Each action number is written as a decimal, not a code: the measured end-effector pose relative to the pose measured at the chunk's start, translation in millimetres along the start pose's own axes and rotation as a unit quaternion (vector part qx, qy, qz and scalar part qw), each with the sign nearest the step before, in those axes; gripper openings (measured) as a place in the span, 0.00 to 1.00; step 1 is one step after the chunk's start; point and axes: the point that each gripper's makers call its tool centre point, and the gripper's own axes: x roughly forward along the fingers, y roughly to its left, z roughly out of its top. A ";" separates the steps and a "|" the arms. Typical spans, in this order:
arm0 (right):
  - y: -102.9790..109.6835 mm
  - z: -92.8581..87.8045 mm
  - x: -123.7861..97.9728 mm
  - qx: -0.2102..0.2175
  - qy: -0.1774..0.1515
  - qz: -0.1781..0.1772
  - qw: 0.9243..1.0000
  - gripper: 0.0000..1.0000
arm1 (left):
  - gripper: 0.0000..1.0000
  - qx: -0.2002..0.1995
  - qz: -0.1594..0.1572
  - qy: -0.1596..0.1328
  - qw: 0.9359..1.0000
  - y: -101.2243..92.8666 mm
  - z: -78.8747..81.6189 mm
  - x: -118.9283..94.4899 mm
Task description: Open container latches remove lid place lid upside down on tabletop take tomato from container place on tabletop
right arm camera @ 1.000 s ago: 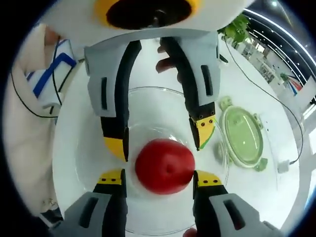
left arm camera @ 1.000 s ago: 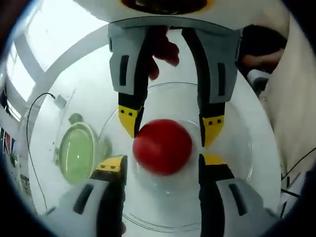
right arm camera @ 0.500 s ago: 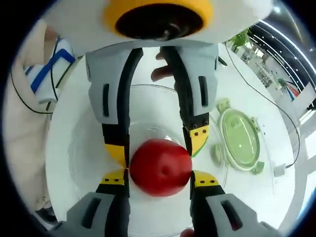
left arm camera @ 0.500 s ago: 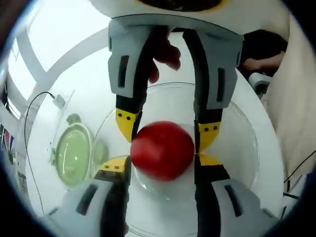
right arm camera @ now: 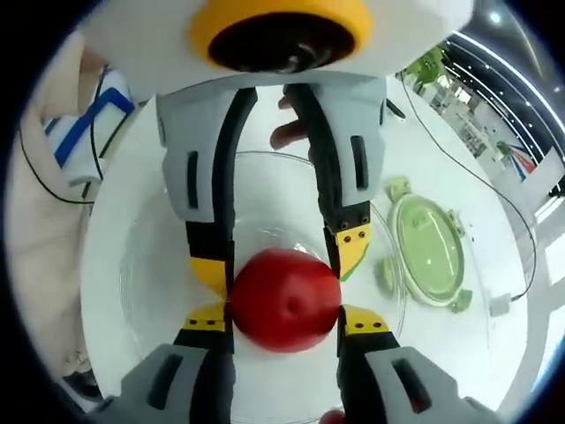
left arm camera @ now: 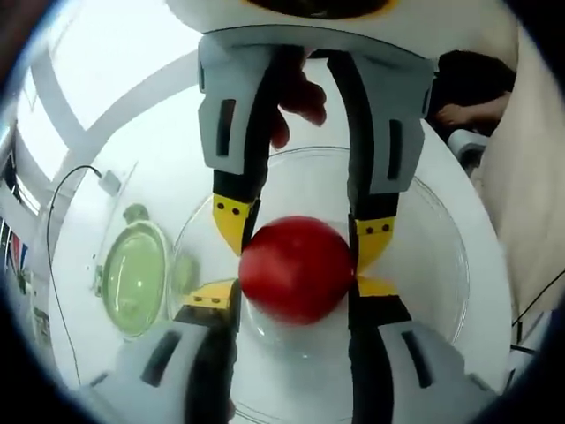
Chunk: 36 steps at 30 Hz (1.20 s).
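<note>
Left gripper view, catalogue, largest first, placed against the clear round glass container (left arm camera: 433,265).

White tabletop (left arm camera: 132,150): under and all around the container. Thin black cable (left arm camera: 53,221) trailing over it, beyond the lid.

Clear round glass container: open, lid off, centred between both grippers.

Round green-tinted lid with latch tabs (left arm camera: 132,278): on the tabletop just beside the container, apart from its rim; which face is up, cannot tell.

Left gripper (left arm camera: 296,296), grey with yellow tips: reaching into the container from the near edge, fingers touching both flanks of the tomato, apparently clamped on it.

Right gripper (left arm camera: 296,238), same build: entering from the far edge, yellow tips against the tomato's far shoulders. Seen in the right gripper view (right arm camera: 284,318), tips flush with both sides, so likewise clamped.

Round red tomato (left arm camera: 296,268): inside the container, near its middle, caught between four fingertips. No long axis to speak of; near-spherical, with a faint dimple in the right gripper view (right arm camera: 284,299).

Deciding relation: tomato dead centre between each pair of fingers, neither gripper nearer. Judged ready for a straight lift clear of the rim, then a set-down on bare tabletop away from the lid.
</note>
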 end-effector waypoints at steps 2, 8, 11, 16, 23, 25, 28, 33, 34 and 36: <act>-0.5 -0.2 0.1 -0.001 0.000 0.000 1.000 0.40 | 0.39 -0.001 0.001 -0.001 1.000 0.5 0.1 0.2; 0.9 0.4 -0.2 -0.004 -0.003 0.002 1.000 0.40 | 0.38 -0.018 0.003 -0.003 1.000 1.6 0.4 0.6; 2.0 0.4 -0.5 -0.003 -0.002 0.001 1.000 0.40 | 0.37 -0.013 0.002 -0.004 1.000 1.6 0.6 0.8; 3.8 0.9 -1.0 -0.001 -0.002 0.002 1.000 0.39 | 0.37 -0.015 0.002 -0.001 1.000 1.1 1.4 0.8; 5.0 1.0 -1.5 -0.001 -0.003 0.003 1.000 0.39 | 0.37 -0.014 0.003 -0.002 1.000 1.1 1.3 0.3; 5.6 1.3 -2.3 -0.002 -0.002 0.004 1.000 0.39 | 0.37 -0.018 0.004 -0.001 1.000 0.9 2.4 0.1; 4.7 2.9 -6.1 -0.005 -0.003 0.002 1.000 0.39 | 0.37 -0.017 0.007 -0.001 1.000 2.0 4.1 -2.6; 1.7 8.7 -14.9 -0.006 -0.012 -0.002 1.000 0.39 | 0.37 -0.013 0.014 -0.006 1.000 3.6 11.6 -14.0; 1.7 10.2 -17.0 -0.006 -0.013 -0.003 1.000 0.39 | 0.37 -0.013 0.015 -0.006 1.000 3.7 12.4 -15.4; 2.2 13.3 -22.0 -0.007 -0.015 -0.006 1.000 0.39 | 0.37 -0.009 0.017 -0.004 1.000 4.1 15.4 -19.7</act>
